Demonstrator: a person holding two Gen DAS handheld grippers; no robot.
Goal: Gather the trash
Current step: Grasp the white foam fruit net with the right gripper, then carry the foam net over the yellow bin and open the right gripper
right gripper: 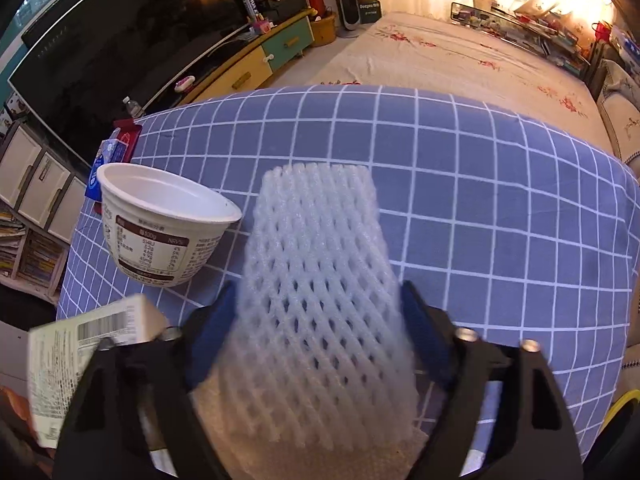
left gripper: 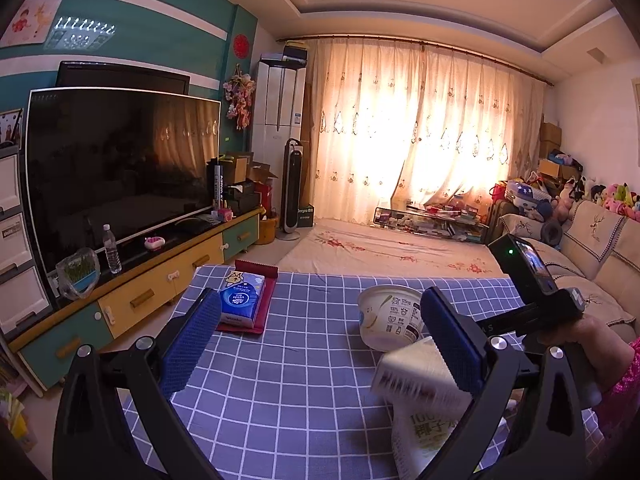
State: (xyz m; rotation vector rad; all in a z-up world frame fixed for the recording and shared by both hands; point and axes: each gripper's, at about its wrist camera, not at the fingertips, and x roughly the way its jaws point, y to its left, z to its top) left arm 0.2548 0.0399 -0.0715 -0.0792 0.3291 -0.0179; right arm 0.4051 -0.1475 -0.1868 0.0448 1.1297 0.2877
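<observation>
Foam net sleeve (right gripper: pixel 320 280) stands between the right gripper's (right gripper: pixel 320 308) blue pads, which squeeze its sides, above the checked cloth (right gripper: pixel 480 200); left gripper (left gripper: pixel 320 340) gapes empty; beside it a carton (left gripper: pixel 424 408) reads "100%"; yogurt cup (right gripper: pixel 160 228) label shows "100g".

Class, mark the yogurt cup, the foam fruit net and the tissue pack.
yogurt cup (right gripper: pixel 160 240): right wrist view, printed side wall.
foam fruit net (right gripper: pixel 320 280): right wrist view, middle of mesh.
tissue pack (left gripper: pixel 240 296): left wrist view, blue front.

A soft white foam net sleeve (right gripper: pixel 320 280) lies on the matt checked cloth surface (right gripper: pixel 480 200) beside a smooth plastic yogurt cup (right gripper: pixel 160 232) and a printed paper carton (right gripper: pixel 80 360).
</observation>
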